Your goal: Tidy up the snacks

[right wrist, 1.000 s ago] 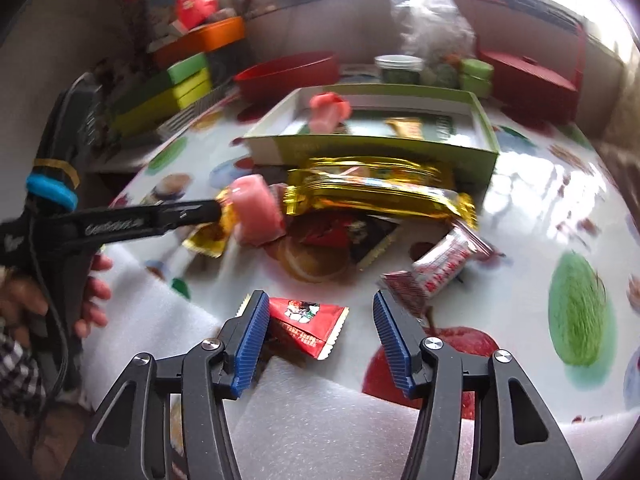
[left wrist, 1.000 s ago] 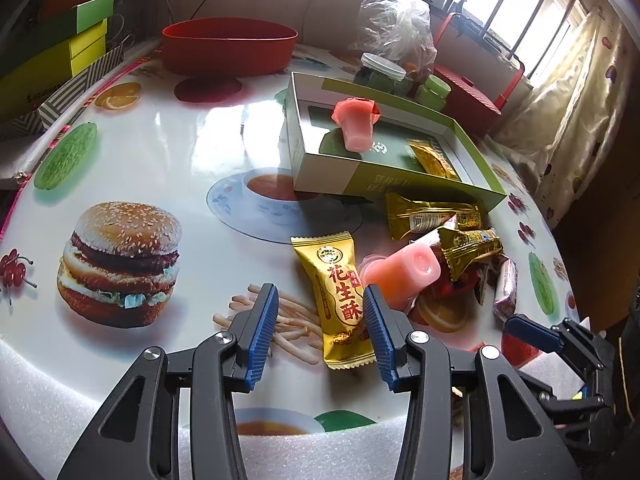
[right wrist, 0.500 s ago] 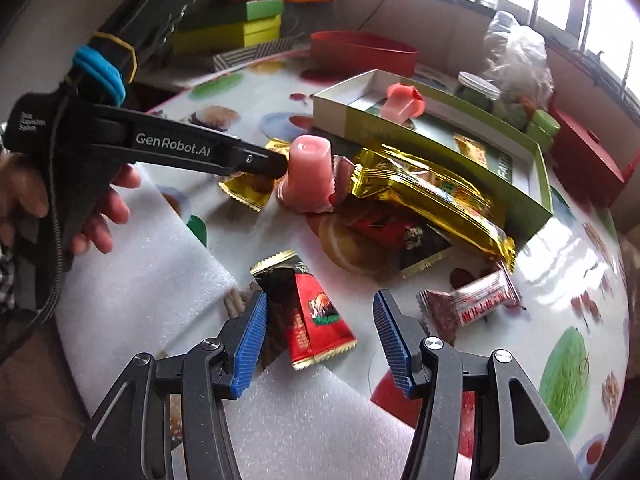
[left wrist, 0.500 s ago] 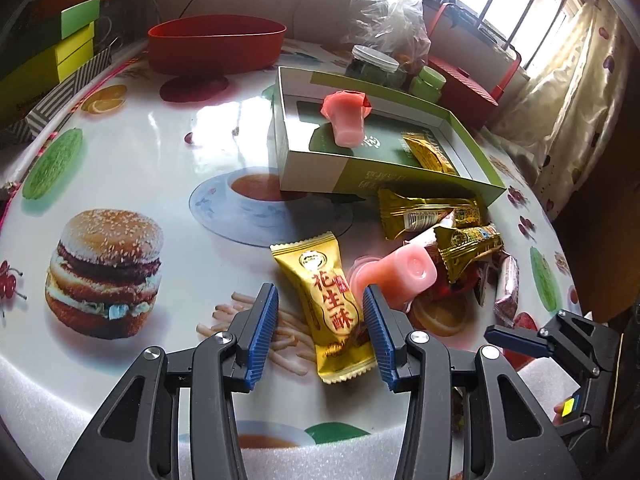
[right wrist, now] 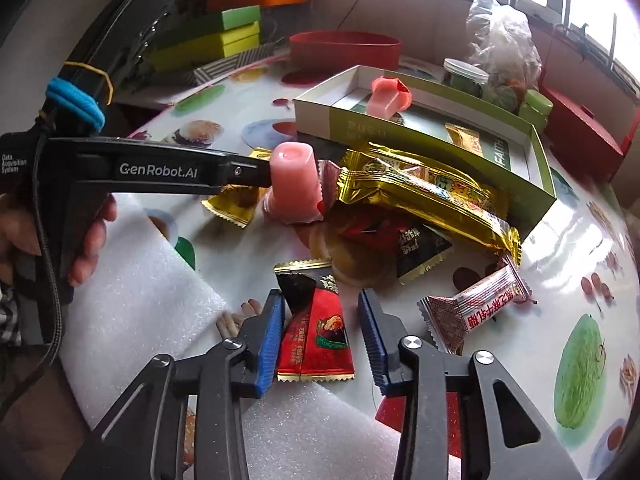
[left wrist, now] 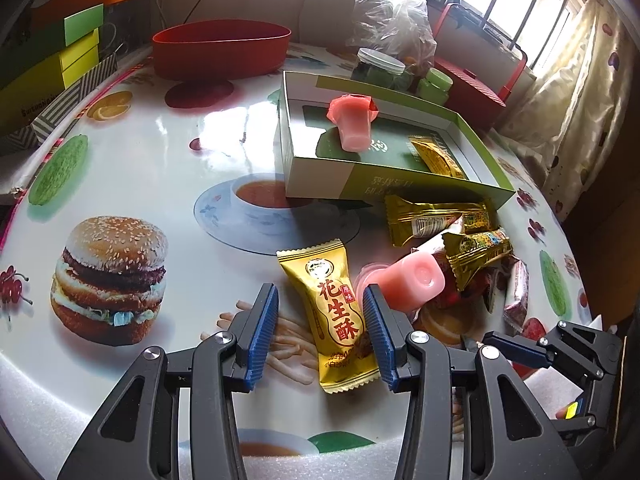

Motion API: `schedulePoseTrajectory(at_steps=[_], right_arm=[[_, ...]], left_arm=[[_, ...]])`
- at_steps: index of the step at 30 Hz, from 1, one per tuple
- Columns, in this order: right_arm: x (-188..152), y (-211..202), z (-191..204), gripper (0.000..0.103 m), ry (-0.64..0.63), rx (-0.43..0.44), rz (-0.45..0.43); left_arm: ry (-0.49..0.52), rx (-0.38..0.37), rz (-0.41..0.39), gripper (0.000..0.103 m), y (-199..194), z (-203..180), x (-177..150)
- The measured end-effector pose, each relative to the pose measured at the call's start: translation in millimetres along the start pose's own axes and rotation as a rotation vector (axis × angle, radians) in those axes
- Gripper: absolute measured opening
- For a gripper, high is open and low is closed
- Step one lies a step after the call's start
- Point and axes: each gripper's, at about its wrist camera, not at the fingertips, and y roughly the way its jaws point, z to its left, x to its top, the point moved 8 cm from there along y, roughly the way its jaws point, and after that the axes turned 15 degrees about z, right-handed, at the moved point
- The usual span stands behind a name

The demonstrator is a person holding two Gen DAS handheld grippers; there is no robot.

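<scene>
Right wrist view: right gripper [right wrist: 322,336] angled down, fingers closing round red packet [right wrist: 316,340], not yet pinching.

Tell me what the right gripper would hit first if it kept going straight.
Most likely the red and black foil snack packet, already lying between the closing right gripper; the printed table lies just beneath it.

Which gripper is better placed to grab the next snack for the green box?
Right. The right gripper is closing around the red snack packet, which lies between its jaws. The left gripper only straddles the gold peanut candy packet.
</scene>
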Motion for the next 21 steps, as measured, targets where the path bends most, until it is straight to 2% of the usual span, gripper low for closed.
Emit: schedulePoseTrajectory(at_steps=[4,6,7,21], right_arm=[[-0.5,-0.9,-3.0,0.028,0.014,-0.001,-0.004],[-0.6,-0.7,-3.3,0.028,0.020,0.000,-0.005],[-0.5,-0.7,-3.3,0.028,0.021,0.000,-0.006],[-1.7,-1.9,-3.1,0.026,0.040,0.000,-0.017]], left_arm=[[-0.010,-0.011,-0.012,0.042,-1.1,2.6,-1.1],[-0.008,-0.002,-0.012,0.029,-0.8,3.8,-1.4],[-0.009,0.003,-0.012,0.028,-0.7,4.9,-1.6],[-0.007,0.030,-0.033,0.025,-4.7,8.0,-4.3]])
